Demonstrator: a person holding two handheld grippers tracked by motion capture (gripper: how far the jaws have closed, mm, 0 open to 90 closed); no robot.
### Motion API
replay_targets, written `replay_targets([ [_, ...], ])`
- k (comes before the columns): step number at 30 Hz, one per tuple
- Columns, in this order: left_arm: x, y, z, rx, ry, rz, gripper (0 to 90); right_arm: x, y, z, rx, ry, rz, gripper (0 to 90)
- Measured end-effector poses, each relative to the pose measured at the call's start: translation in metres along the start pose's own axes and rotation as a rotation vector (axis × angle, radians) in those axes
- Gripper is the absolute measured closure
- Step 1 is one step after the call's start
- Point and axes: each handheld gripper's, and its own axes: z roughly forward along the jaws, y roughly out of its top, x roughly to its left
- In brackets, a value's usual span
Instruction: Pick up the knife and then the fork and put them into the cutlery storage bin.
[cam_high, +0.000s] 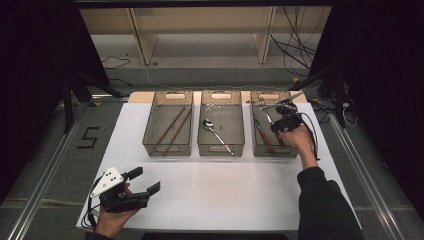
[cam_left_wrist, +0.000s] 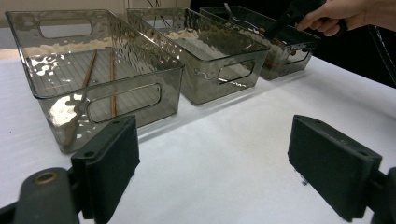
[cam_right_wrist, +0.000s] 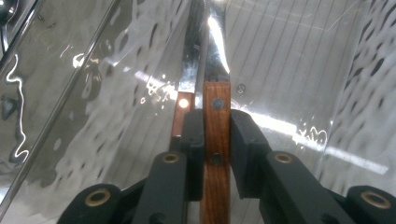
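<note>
Knife (cam_right_wrist: 216, 126) – glossy metal blade, wood handle; bin (cam_right_wrist: 327, 70) – shiny clear plastic.

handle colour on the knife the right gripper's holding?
Reddish-brown wood, dark rivets, on the knife handle; right gripper view.

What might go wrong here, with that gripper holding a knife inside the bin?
1. The right gripper pinches the knife on its narrow wooden handle, so it might twist or slip out.
2. A second knife lies right beside it and may get nudged or dragged.
3. The right bin has close walls, so the blade could catch on one and shift the bin.
</note>
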Motion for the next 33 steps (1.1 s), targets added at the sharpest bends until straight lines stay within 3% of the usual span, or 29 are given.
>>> replay_targets([
  [7, 0.000, 0.000, 0.000, 0.000, 0.000, 0.000, 16.0, 0.003, -0.001, 0.001, 0.040, 0.008, 0.001, 73.4],
  [8, 0.000, 0.000, 0.000, -0.001, 0.000, -0.001, 16.0, 0.004, -0.001, -0.001, 0.033, 0.004, 0.006, 66.8],
  [10, 0.000, 0.000, 0.000, 0.000, 0.000, 0.000, 16.0, 0.004, 0.000, -0.004, 0.022, 0.016, 0.010, 61.8],
  [20, 0.000, 0.000, 0.000, 0.001, -0.002, 0.002, 16.0, 0.009, 0.000, -0.015, -0.025, 0.060, -0.003, 53.3],
  [33, -0.001, 0.000, 0.000, 0.002, -0.002, 0.002, 16.0, 0.027, -0.007, -0.038, -0.134, 0.098, -0.046, 44.1],
])
